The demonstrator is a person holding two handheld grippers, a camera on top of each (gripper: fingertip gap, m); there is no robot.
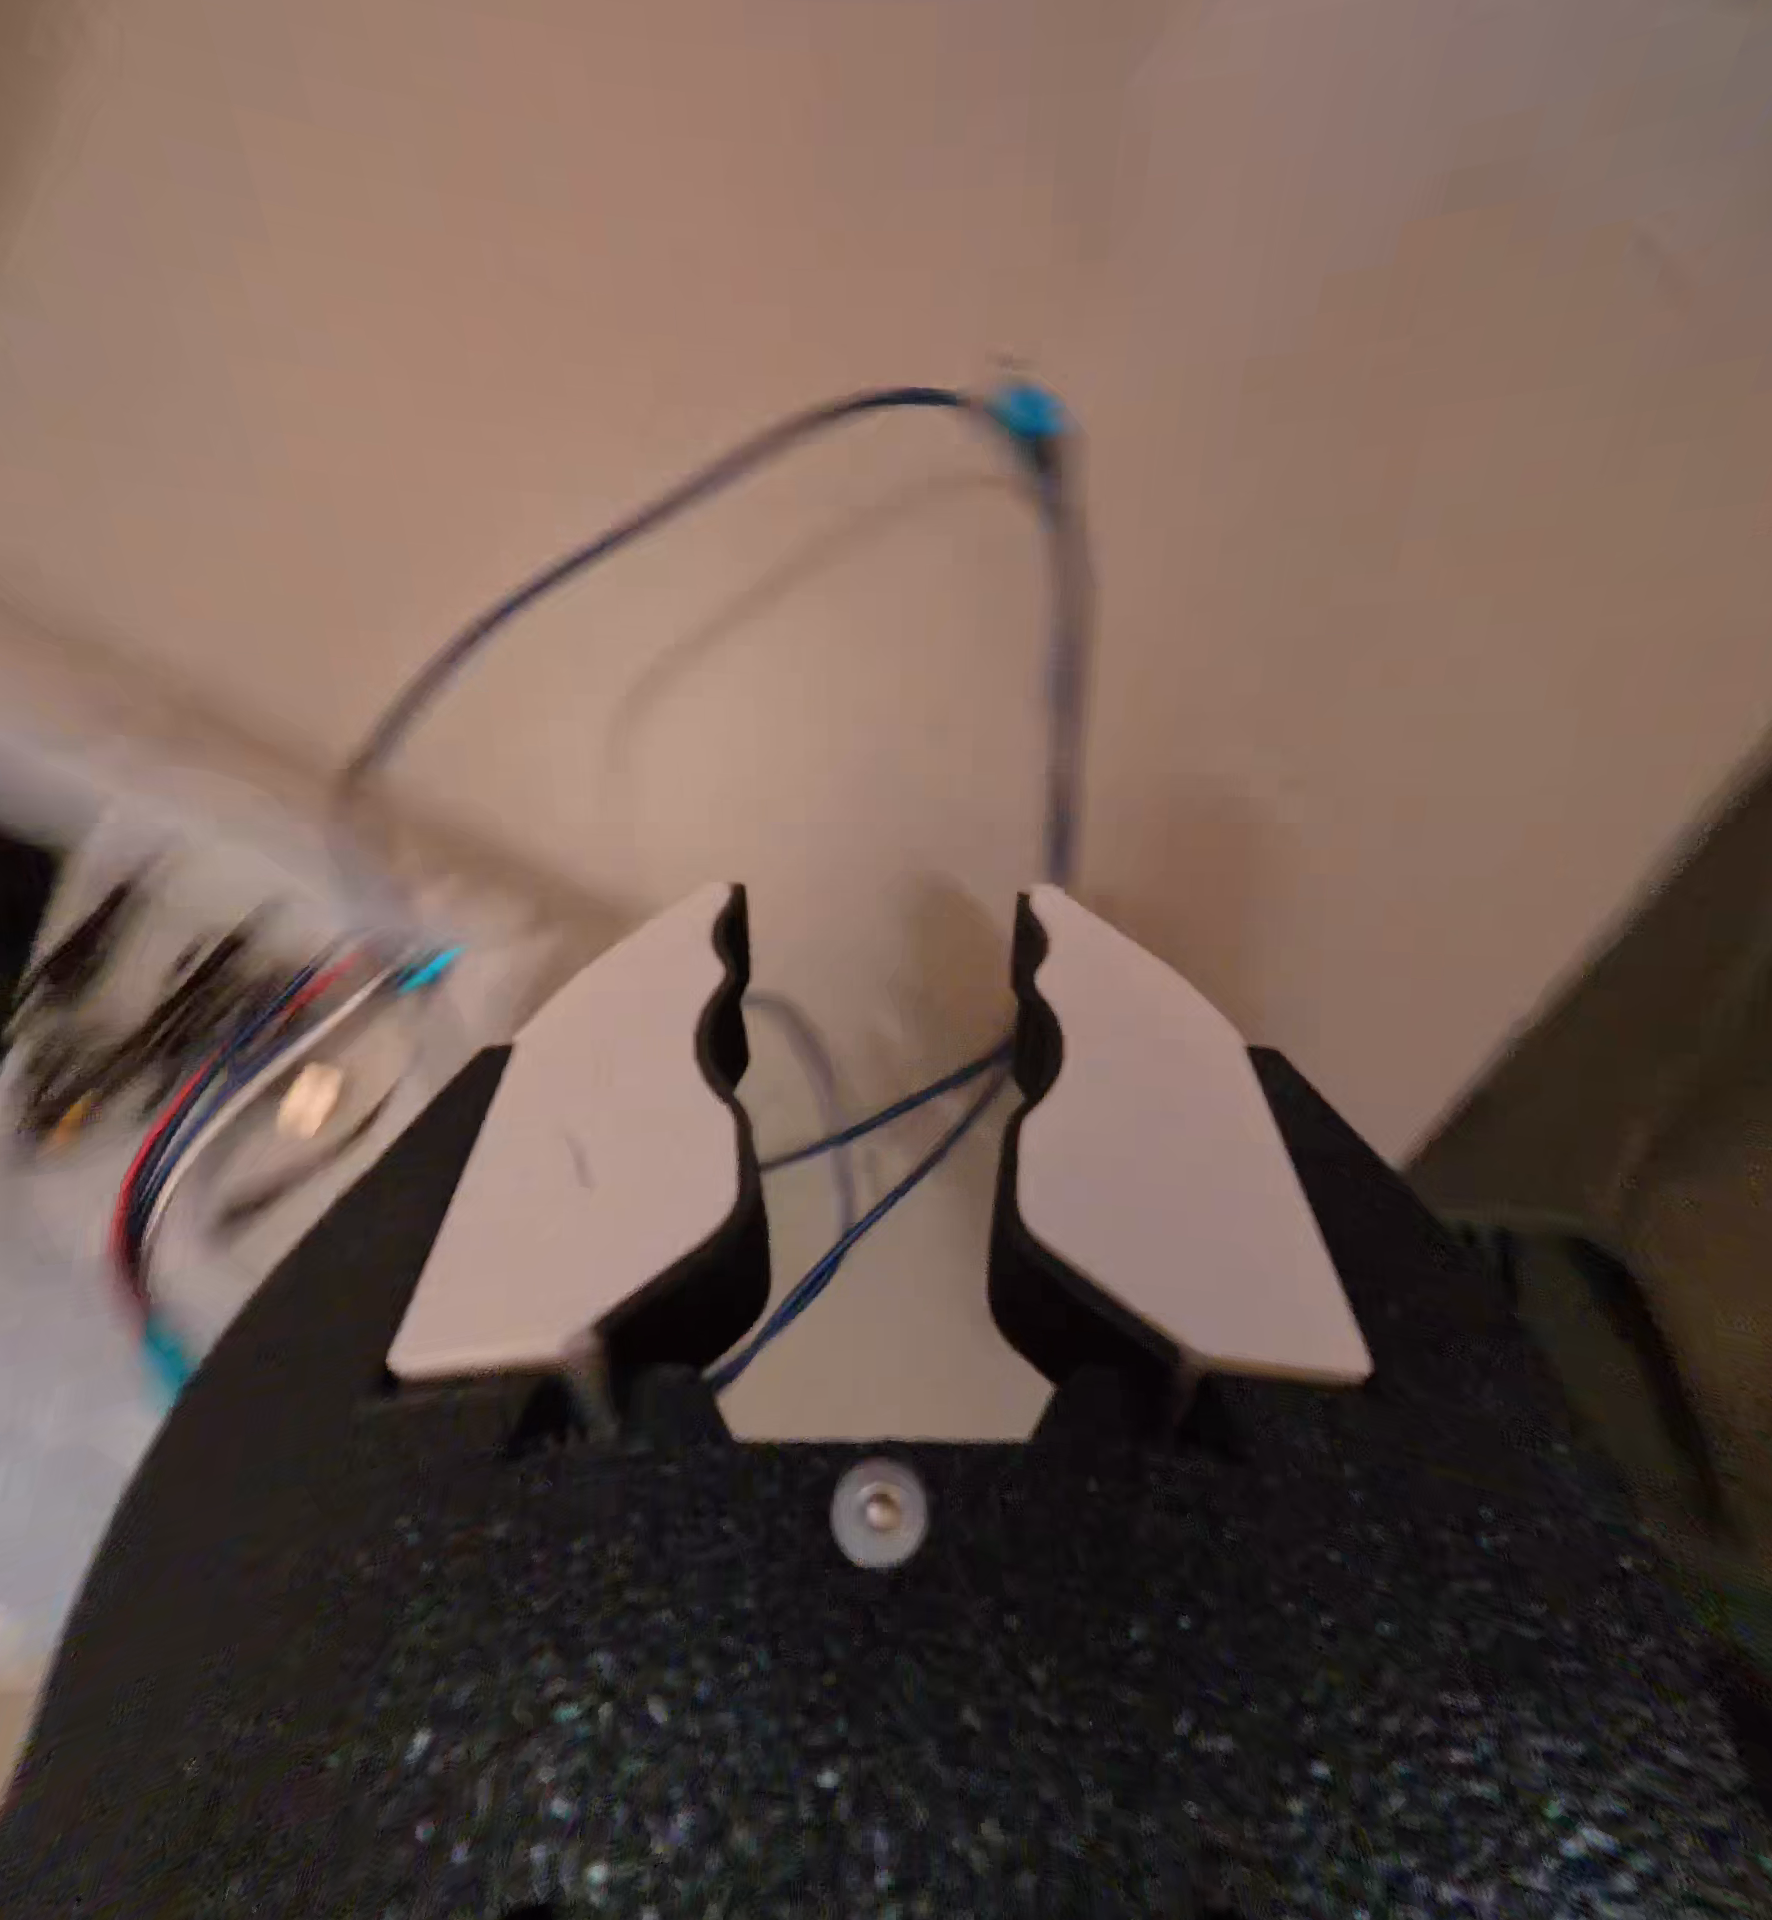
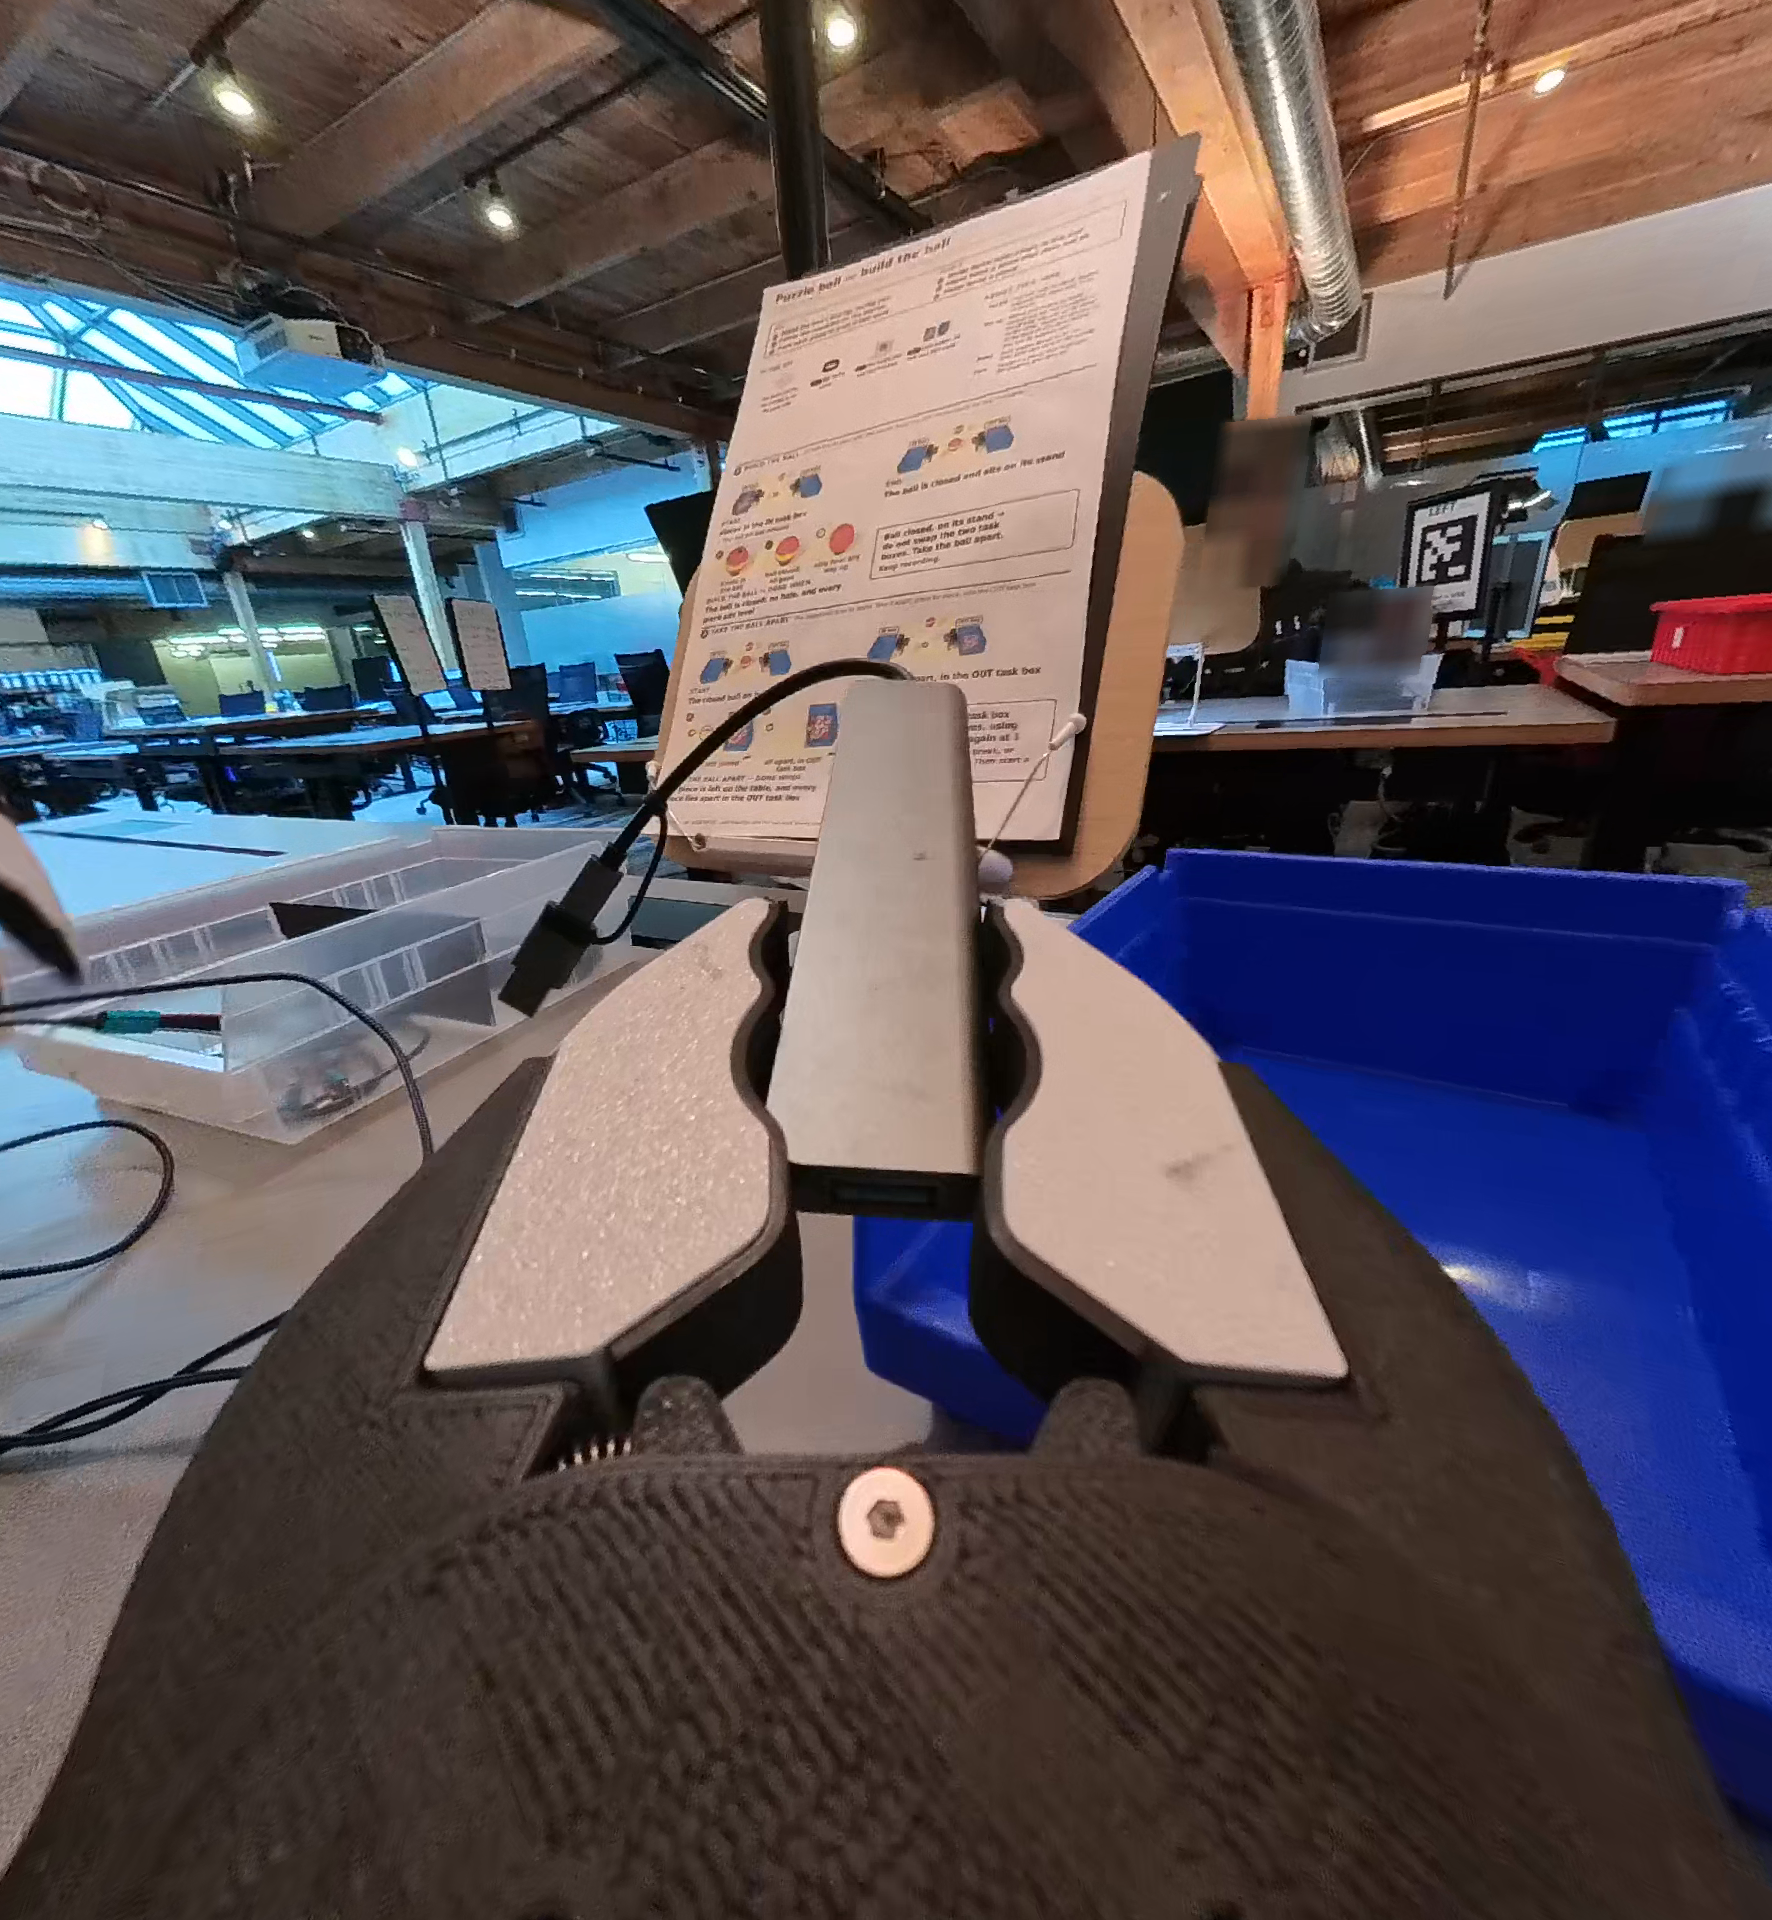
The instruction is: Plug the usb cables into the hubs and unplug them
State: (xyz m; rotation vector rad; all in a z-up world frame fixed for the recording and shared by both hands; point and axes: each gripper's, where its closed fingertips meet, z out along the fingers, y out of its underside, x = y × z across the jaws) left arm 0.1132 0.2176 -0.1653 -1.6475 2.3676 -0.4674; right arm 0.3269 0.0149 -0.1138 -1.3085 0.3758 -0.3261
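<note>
Grey aluminium: the hub [image 2: 877, 935] stands clamped between the fingers of the right gripper [image 2: 887, 914], tilted upward, one open port facing back toward the camera. Its own black lead [image 2: 653, 800] arcs off the far end to the left and hangs free, plug dangling in the air.

The left gripper [image 1: 877, 904] is parted with a clear gap and holds nothing. A thin blue cable [image 1: 653, 540] loops on the table ahead of it and runs beneath the jaws; a blue plug [image 1: 1027, 410] sits at the far bend. This view is badly blurred, so detail is limited.

Risks, as judged:
- The hub is held only by its smooth sides; push force from a plug could slide it back through the grip.
- The dangling lead may snag on the tray to the left.
- The blue cable under the left gripper could be pinched mid-length instead of at the plug.

Containers:
- Blue bin [image 2: 1484, 1039], right of the right gripper: nothing seen in the visible part.
- Clear tray [image 2: 342, 925], left of it: dividers; dark cables [image 2: 51, 1143] lie on the table nearer the camera. Contents unclear.
- Blurred container [image 1: 82, 1039], left of the left gripper: bundled red, blue and white wires.
</note>
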